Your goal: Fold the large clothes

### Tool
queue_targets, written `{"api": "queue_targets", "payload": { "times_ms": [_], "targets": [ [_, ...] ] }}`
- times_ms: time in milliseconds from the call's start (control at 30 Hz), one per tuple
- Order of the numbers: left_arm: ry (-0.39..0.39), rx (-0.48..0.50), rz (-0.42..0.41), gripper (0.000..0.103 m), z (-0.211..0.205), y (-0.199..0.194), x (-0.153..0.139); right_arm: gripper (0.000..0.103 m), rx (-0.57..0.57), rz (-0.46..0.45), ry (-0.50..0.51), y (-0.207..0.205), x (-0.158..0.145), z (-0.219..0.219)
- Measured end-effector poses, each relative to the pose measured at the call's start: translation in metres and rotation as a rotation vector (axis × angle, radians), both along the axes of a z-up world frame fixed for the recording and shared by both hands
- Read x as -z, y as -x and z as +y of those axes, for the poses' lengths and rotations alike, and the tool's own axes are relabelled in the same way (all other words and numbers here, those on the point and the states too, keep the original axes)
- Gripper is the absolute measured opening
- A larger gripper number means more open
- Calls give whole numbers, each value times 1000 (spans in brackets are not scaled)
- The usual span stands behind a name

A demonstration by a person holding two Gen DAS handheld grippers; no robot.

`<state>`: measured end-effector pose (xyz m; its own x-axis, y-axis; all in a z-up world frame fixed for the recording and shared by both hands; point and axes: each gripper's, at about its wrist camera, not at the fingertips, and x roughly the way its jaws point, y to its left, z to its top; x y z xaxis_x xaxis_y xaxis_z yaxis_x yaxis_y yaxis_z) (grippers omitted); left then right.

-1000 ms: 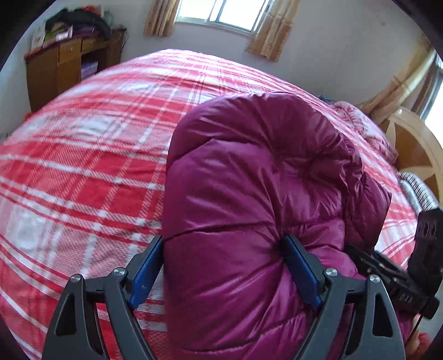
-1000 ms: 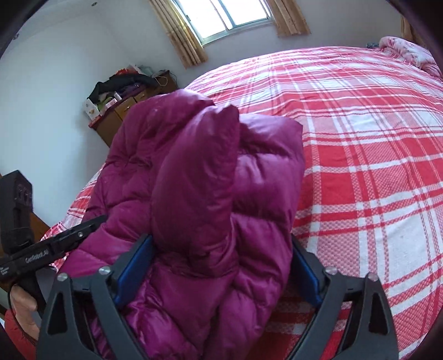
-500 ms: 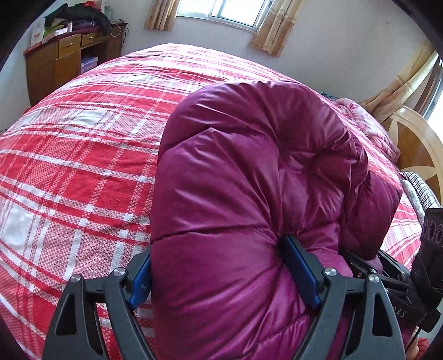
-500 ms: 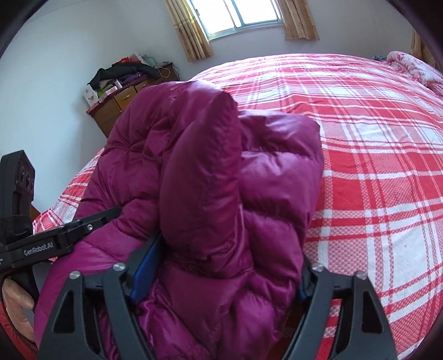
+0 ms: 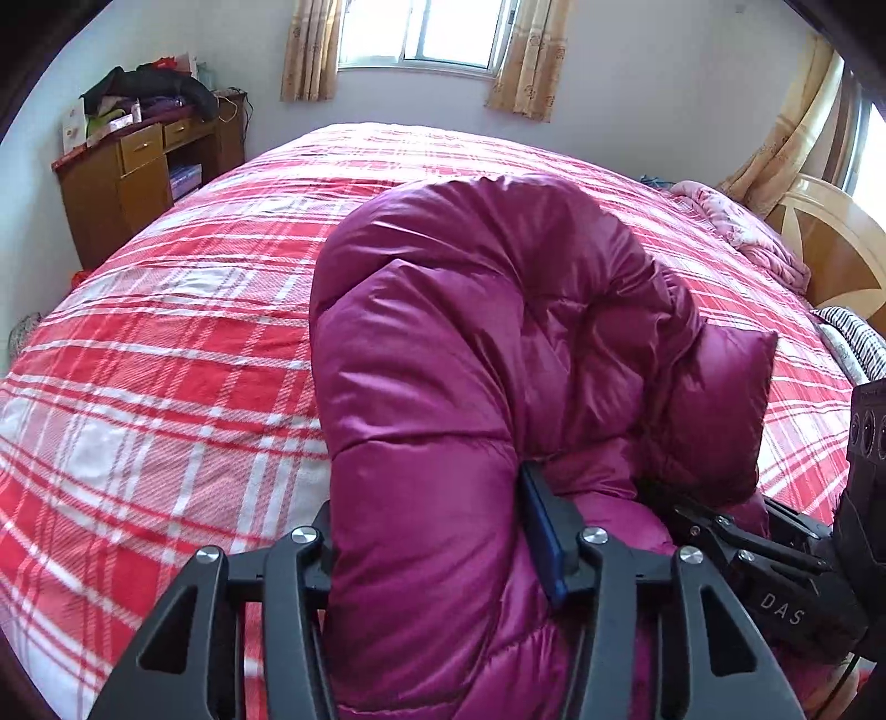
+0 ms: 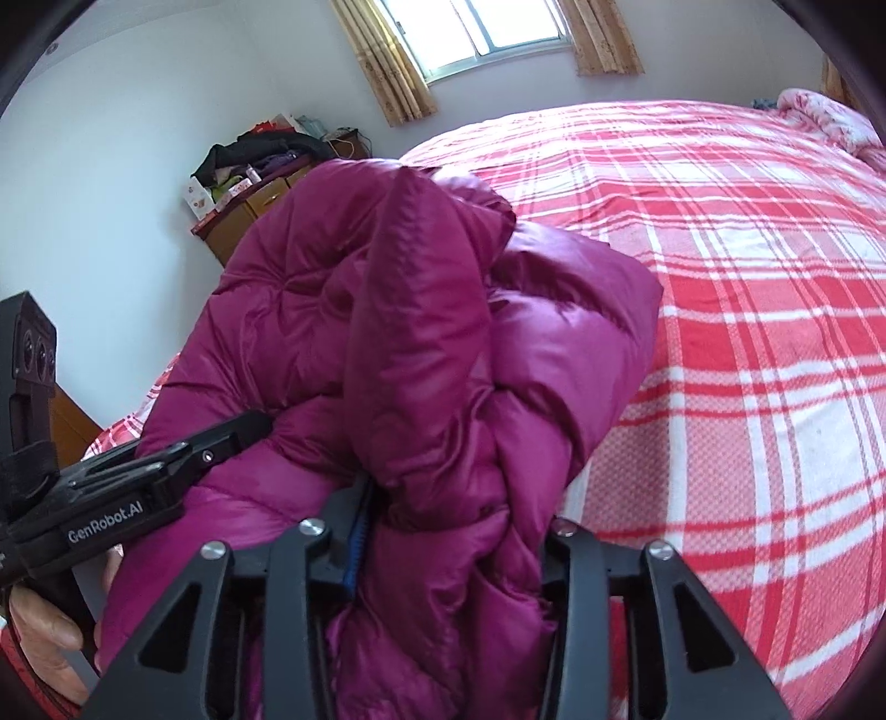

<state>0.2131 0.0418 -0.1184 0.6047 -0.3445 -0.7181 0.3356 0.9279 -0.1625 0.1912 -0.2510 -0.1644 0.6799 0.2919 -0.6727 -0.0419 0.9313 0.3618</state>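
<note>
Magenta down jacket [image 5: 487, 387] fills the middle of both wrist views, bunched into a thick puffy roll held over the near edge of the bed [image 5: 166, 343]. In the left wrist view, the left gripper [image 5: 437, 531] has its jaws pinching a fat quilted fold of the jacket: the fabric bulges up between them and swells out above and in front, hiding the left blue pad entirely, while the right blue pad [image 5: 545, 540] presses into a crease. To the right in that view, the right gripper [image 5: 775, 565] reaches in low, its tips buried in the jacket's folds.

In the right wrist view, the right gripper [image 6: 448, 526] likewise has its jaws closed on a wad of the down jacket [image 6: 443, 343]; the cloth is packed tight between both fingers and spills down toward the camera, with only a sliver of blue pad showing on the left side. The left gripper [image 6: 166, 476] enters from the left, its tip sunk into the jacket's side, and the person's left hand [image 6: 50, 648] grips its handle at the near left corner.

Beyond the jacket, the red and white plaid bedspread [image 6: 747, 332] stretches far and right. A wooden dresser [image 5: 138, 171] with clutter on top stands far left against the wall, a curtained window [image 5: 421, 33] behind the bed, and a wooden headboard [image 5: 830, 243] at far right.
</note>
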Motion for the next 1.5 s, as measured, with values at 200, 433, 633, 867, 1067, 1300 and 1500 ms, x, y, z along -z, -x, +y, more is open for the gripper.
{"api": "queue_targets", "payload": {
  "times_ms": [200, 433, 633, 867, 1067, 1300, 1500],
  "targets": [
    [49, -36, 8, 48, 37, 16, -9, 30, -57, -35, 60, 16, -14, 32],
    [38, -127, 0, 48, 77, 36, -18, 29, -172, -44, 30, 13, -16, 74],
    [55, -245, -16, 48, 138, 58, -29, 28, -327, -87, 58, 8, -30, 118],
    [76, -428, -73, 48, 214, 71, -45, 28, -488, -172, 97, -9, -44, 190],
    [75, -567, -101, 48, 267, 71, -44, 28, -570, -229, 114, -17, -44, 248],
    [26, -652, -115, 48, 299, 57, -37, 28, -619, -244, 119, -42, -34, 290],
    [21, -715, -73, 48, 323, 38, -19, 28, -634, -228, 161, -59, -16, 307]
  ]
}}
